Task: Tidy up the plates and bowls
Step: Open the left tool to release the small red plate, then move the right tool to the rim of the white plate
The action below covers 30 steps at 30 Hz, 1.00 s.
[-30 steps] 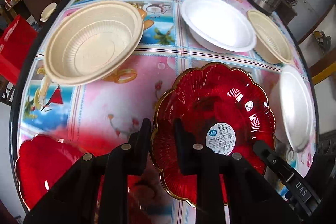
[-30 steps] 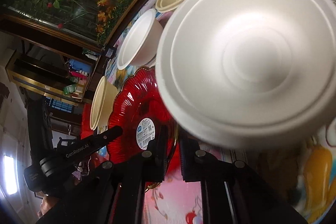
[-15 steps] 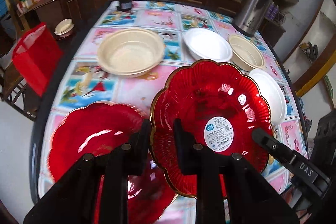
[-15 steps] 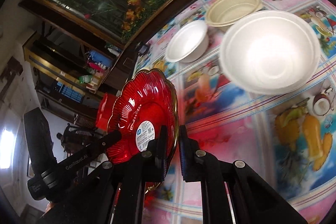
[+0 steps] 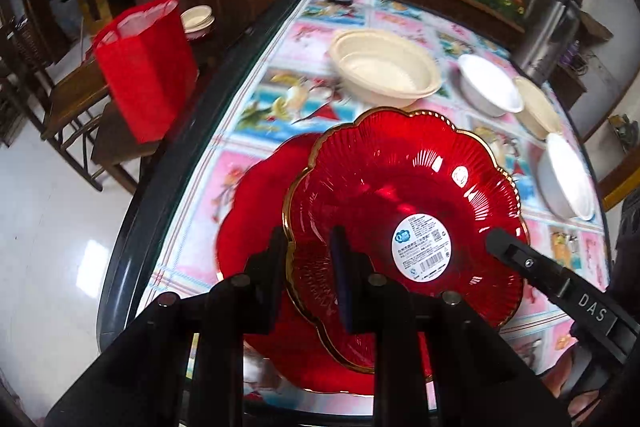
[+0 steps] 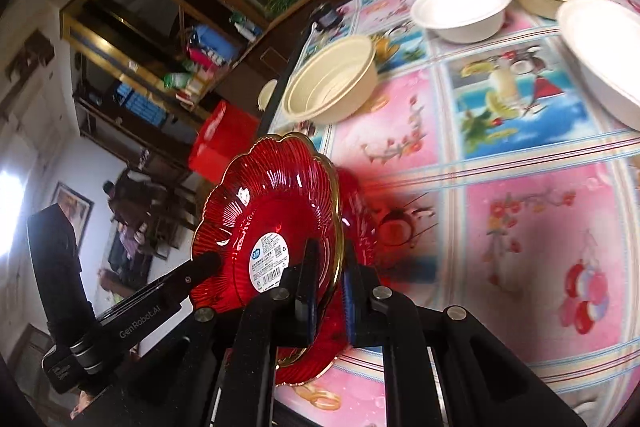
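Change: red scalloped plate (image 5: 404, 211) now carried off bare desk (image 6: 520, 227), over second red plate (image 5: 256, 211), lower centre.
Tools: left tool (image 5: 308, 267) and right tool (image 6: 326, 279) both clamped on its rim.
Meaning: ready for stacking, probably.

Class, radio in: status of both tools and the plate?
Both tools shut on red plate rim. Plate over second red plate. Nothing between.

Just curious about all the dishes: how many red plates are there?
2. One red plate is held in the air by both grippers; the second red plate lies on the table beneath it, mostly hidden. More could be covered.
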Motion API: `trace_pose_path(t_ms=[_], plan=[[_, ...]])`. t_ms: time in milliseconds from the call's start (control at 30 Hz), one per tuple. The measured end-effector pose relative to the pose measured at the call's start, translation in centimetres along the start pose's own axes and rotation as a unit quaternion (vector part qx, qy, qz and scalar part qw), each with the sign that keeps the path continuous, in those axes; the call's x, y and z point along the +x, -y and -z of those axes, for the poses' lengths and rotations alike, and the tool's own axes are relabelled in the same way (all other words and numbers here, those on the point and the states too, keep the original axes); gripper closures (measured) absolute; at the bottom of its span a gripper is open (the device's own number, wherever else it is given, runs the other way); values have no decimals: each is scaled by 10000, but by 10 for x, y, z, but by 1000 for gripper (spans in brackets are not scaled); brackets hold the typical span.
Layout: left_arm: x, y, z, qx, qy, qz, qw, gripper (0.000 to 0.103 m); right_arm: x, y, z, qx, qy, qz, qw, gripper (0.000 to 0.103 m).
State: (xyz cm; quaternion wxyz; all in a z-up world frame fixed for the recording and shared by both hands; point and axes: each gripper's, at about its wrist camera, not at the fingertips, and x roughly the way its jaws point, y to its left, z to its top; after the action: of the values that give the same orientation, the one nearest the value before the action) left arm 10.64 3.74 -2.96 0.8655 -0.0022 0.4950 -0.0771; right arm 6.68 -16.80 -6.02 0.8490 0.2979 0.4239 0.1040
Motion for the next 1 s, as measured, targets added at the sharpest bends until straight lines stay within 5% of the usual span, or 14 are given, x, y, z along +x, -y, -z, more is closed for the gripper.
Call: trace_pose_path(t_ms=[467,667,867,1000], plan=[[29,-25,15,-220,-285,-59,9993,83,39,-26,14,-839,-59,853,9928,89],[8,-28,17,-240,90,-363,9990,83,34,-32,14,-1323,-207,957,9864,76],[-25,-4,17,-80,743,-837,9937,52,-20,-11,1,-1379,502,513,9878,58],[-41,32,18,256,1064,-618,9921,37,-57,18,-2,-1272,963,587,9854,51]])
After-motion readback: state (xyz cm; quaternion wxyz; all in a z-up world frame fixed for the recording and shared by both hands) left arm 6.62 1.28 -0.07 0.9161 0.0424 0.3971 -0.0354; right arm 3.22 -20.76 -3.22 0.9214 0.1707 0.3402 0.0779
